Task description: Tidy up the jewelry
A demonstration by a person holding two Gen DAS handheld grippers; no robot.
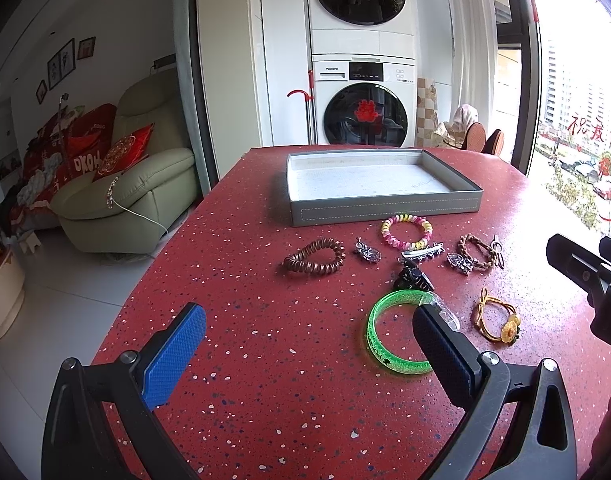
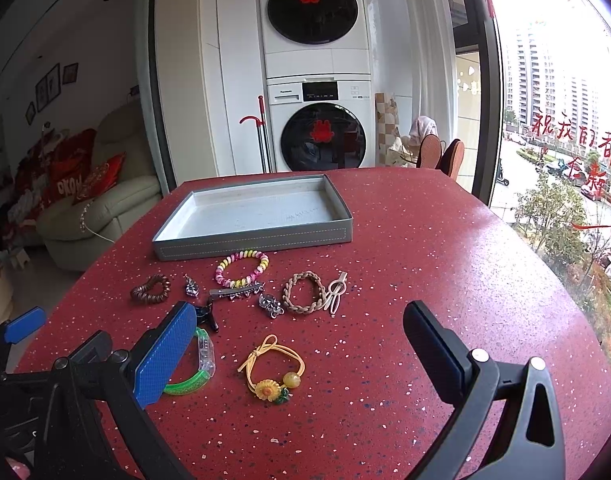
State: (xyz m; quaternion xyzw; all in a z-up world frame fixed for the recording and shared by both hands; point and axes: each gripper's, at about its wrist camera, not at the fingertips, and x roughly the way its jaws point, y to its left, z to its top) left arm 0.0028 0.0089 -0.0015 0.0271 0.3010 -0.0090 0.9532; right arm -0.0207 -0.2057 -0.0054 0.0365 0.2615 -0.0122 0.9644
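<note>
Blue-padded, the left gripper (image 1: 305, 336) and right gripper (image 2: 301, 332) both gaped wide, grasping nothing, above the red speckled table (image 2: 425, 280). Nearest lay a translucent green bangle (image 1: 389, 336), partly hidden behind fingers, and a yellow sunflower hair tie (image 2: 271, 372); beyond, assorted bracelets and clips; farthest, a shallow grey tray (image 2: 253, 216).

A red speckled table (image 2: 425, 264) is carrying a shallow grey tray (image 2: 257, 242) at twelve o'clock. Toward six o'clock from it, jewelry is lying scattered: a pink-yellow bracelet (image 2: 241, 268), a brown coil tie (image 2: 150, 289), a braided band (image 2: 303, 292), a green bangle (image 1: 389, 334), and a sunflower tie (image 2: 271, 368).
</note>
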